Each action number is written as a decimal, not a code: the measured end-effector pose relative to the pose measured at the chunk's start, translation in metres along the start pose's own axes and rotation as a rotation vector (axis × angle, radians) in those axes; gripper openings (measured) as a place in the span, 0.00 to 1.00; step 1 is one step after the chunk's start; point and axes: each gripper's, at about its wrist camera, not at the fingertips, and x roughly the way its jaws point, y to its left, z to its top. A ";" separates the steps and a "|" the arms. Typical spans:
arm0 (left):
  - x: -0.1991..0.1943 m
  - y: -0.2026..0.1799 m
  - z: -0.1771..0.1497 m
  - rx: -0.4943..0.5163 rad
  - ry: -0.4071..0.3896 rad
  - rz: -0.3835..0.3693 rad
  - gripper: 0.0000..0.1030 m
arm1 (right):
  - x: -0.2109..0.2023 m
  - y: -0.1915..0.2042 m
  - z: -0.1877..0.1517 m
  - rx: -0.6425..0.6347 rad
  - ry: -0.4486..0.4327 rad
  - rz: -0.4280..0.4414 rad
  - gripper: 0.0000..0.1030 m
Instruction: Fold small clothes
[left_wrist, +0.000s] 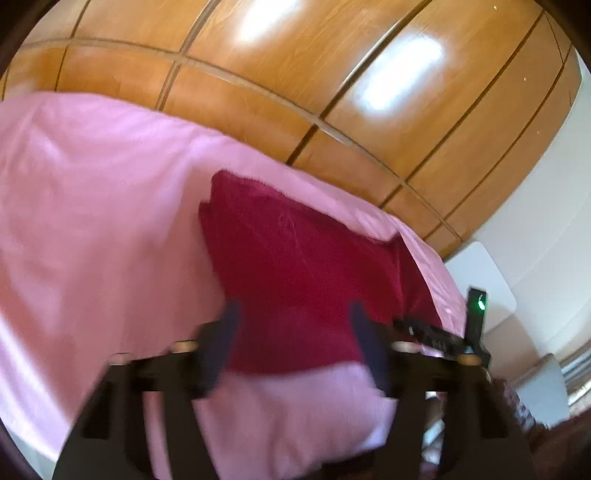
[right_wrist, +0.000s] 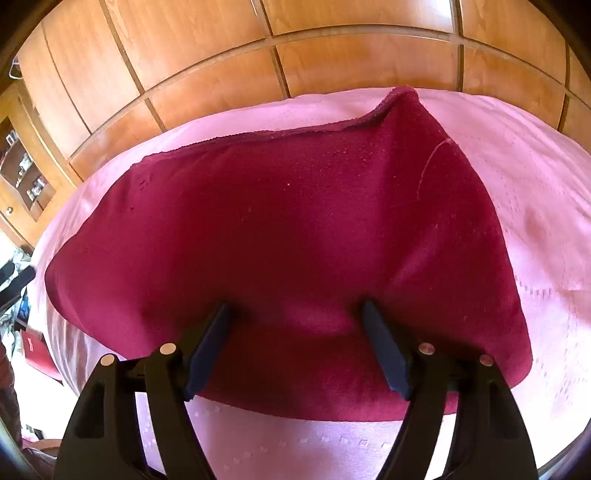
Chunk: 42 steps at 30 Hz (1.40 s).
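- My left gripper (left_wrist: 291, 314) has its 2 fingers spread apart, nothing caught between them; the dark red garment (left_wrist: 295, 266) lies just beyond and between the tips, and this view is blurred.
- From my left fingers, the garment spreads ahead and to the right on the pink bedsheet (left_wrist: 92, 221), with bare pink sheet directly under the finger bases.
- To the right of my left fingers I see a black device with a green light (left_wrist: 478, 306), near the garment's right edge; I cannot tell whether it touches the cloth.
- My right gripper (right_wrist: 295, 312) is released too, its 2 fingers wide apart with the tips over the garment (right_wrist: 288, 229); I cannot tell if the tips touch it.
- The garment's near hem runs across under my right fingers, and the cloth reaches far ahead of them, lying mostly flat with 1 corner humped up at the far right.
- Beyond both pairs of fingers stands a wooden panelled wardrobe (right_wrist: 229, 74).
- Pink bedsheet (right_wrist: 535, 206) shows on every side of the garment around my right fingers.
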 end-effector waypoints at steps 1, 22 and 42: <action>0.010 0.002 0.001 -0.003 0.021 0.014 0.66 | -0.001 -0.002 0.000 0.003 -0.001 0.003 0.72; -0.001 0.010 -0.020 0.022 0.125 0.173 0.27 | 0.004 0.005 -0.010 -0.067 -0.028 -0.024 0.82; 0.065 -0.060 -0.006 0.309 0.089 0.351 0.27 | -0.047 -0.034 0.015 0.110 -0.088 0.133 0.83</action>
